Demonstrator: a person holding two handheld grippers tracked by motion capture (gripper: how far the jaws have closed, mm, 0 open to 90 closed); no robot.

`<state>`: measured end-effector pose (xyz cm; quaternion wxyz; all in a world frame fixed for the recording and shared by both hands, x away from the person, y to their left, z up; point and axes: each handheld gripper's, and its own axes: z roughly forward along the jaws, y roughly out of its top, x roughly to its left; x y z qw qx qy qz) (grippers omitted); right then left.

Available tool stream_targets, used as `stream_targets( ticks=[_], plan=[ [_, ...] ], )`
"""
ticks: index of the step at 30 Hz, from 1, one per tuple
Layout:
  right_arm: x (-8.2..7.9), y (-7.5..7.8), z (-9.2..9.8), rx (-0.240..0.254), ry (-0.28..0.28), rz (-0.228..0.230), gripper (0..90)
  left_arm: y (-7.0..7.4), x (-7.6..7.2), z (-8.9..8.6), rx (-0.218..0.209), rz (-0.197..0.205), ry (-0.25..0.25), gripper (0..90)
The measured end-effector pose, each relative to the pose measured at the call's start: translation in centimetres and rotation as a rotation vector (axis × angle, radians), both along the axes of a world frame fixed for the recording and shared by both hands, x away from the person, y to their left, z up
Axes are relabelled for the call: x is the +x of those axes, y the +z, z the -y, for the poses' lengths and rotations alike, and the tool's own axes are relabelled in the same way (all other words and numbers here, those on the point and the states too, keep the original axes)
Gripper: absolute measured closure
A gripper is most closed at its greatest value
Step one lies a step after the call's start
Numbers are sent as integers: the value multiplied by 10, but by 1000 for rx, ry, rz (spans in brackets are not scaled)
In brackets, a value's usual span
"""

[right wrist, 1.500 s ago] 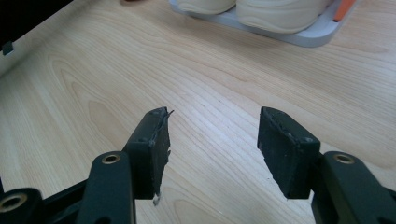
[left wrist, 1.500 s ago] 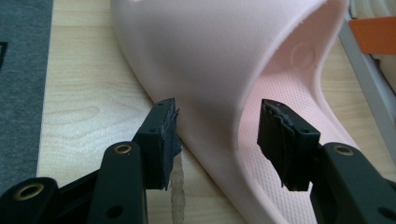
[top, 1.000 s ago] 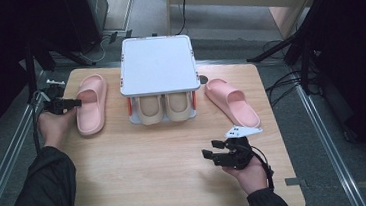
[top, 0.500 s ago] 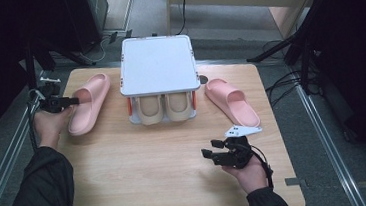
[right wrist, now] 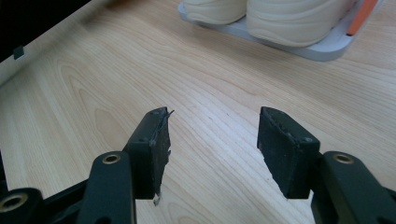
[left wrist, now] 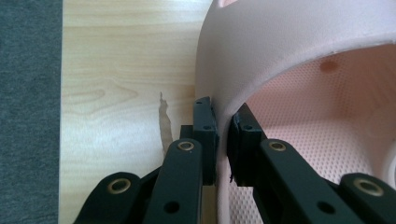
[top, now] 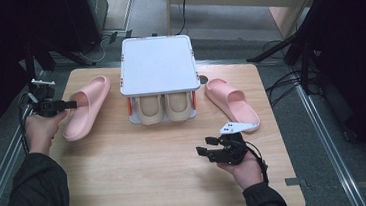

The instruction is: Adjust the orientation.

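Observation:
My left gripper is shut on the strap edge of a pink slipper at the table's left side; its jaws have just been closing on that wall. In the left gripper view the pads pinch the slipper's thin pink wall, one inside and one outside. A second pink slipper lies at the right. My right gripper rests open near the front right, pointing left, with nothing between its jaws but bare wood.
A white two-level rack stands at the back middle of the wooden table, with a pair of beige slippers on its lower shelf. That pair lies ahead of the right gripper. Dark stands and cables surround the table.
The left gripper closed on the left pink slipper and rose a little; the slipper has swung at an angle, its near end drawn left. The right hand stayed put.

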<state>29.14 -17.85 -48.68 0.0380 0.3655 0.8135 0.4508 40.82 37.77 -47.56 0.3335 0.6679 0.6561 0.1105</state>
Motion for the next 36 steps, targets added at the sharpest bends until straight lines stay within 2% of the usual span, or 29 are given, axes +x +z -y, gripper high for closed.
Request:
stream_targets(
  ticks=[3,7,16,20,23,29,36],
  plan=[
    [3,0,-4,-2,13,3,444,5,-10,1,9,13,-15,831],
    [7,1,-8,1,23,2,443,11,-26,-1,1,28,-8,832],
    [15,2,-19,-8,54,-4,436,17,-60,1,12,17,-20,829],
    [20,3,-24,-5,69,3,436,18,-74,2,7,15,-28,828],
    [22,4,-28,-9,79,2,436,18,-83,4,-14,19,-35,829],
    [27,4,-35,-23,90,-2,435,20,-101,16,4,17,-74,828],
    [28,6,-37,-7,99,4,436,21,-116,36,10,15,-135,827]
  ],
)
